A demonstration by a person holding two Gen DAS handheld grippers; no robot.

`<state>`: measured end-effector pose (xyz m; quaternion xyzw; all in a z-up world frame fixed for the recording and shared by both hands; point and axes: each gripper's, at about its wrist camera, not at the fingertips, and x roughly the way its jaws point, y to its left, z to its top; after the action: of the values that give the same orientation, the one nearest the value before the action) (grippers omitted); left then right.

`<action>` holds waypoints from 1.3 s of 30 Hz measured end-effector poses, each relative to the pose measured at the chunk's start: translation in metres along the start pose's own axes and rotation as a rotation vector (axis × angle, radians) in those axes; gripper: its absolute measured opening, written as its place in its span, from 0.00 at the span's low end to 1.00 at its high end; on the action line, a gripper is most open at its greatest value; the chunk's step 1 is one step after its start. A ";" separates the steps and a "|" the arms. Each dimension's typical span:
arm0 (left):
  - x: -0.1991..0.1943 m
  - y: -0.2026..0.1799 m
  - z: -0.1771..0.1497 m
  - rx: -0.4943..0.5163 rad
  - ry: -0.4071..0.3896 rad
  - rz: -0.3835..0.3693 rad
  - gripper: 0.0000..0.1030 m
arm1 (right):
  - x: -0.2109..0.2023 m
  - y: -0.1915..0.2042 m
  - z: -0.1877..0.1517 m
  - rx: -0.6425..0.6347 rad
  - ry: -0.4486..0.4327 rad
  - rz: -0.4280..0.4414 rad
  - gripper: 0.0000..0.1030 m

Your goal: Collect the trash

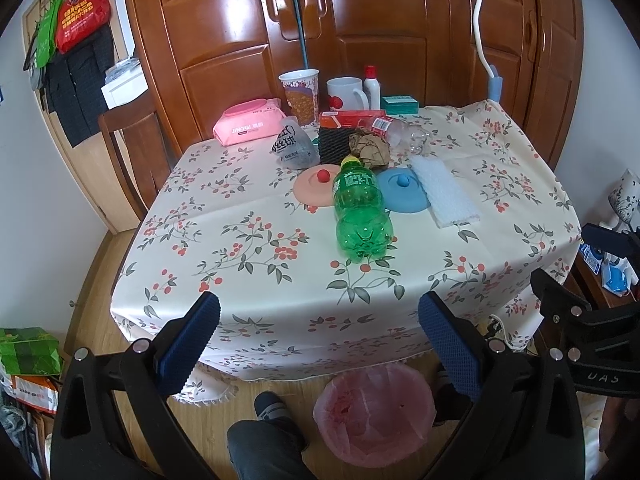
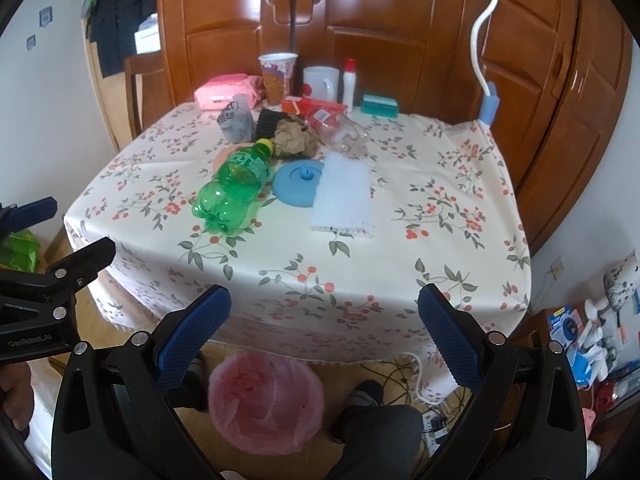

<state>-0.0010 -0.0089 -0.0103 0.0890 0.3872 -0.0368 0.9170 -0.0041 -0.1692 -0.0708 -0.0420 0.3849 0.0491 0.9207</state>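
An empty green plastic bottle [image 1: 359, 208] [image 2: 231, 188] lies on its side mid-table. Behind it sit a crumpled brown paper ball [image 1: 369, 147] [image 2: 294, 137], a clear crushed bottle [image 1: 404, 132] [image 2: 340, 128] and a grey snack bag [image 1: 294, 145] [image 2: 237, 121]. A bin with a pink liner [image 1: 374, 412] [image 2: 266, 400] stands on the floor below the table's front edge. My left gripper [image 1: 320, 344] and right gripper [image 2: 325, 336] are both open and empty, held over the front edge, short of the trash.
The floral tablecloth [image 1: 248, 264] also holds pink [image 1: 316, 190] and blue [image 1: 402, 190] silicone lids, a white cloth [image 1: 446, 192], a pink wipes pack [image 1: 250, 120], a paper cup [image 1: 300, 94], a mug [image 1: 346, 92], and boxes. A wardrobe stands behind, a chair [image 1: 128, 148] left. My legs are beside the bin.
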 end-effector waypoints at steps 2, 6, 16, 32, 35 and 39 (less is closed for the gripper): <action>0.000 -0.001 0.000 0.002 0.000 0.000 0.95 | 0.001 0.001 -0.001 -0.006 -0.001 0.013 0.94; 0.001 0.001 -0.001 -0.002 -0.002 0.000 0.95 | 0.002 0.005 -0.001 -0.031 -0.007 -0.024 0.94; 0.009 -0.007 -0.003 0.034 -0.046 0.052 0.95 | 0.028 0.008 -0.016 -0.095 0.031 -0.006 0.94; 0.097 -0.013 0.037 -0.013 0.037 -0.035 0.95 | 0.081 -0.041 0.024 -0.050 -0.030 -0.097 0.94; 0.120 -0.023 0.053 0.016 0.045 -0.024 0.95 | 0.101 -0.046 0.033 -0.052 -0.014 -0.077 0.94; 0.155 -0.031 0.067 0.011 0.092 -0.039 0.95 | 0.122 -0.048 0.040 -0.061 -0.001 -0.092 0.94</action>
<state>0.1496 -0.0516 -0.0794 0.0882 0.4305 -0.0530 0.8967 0.1151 -0.2048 -0.1273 -0.0875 0.3803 0.0186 0.9205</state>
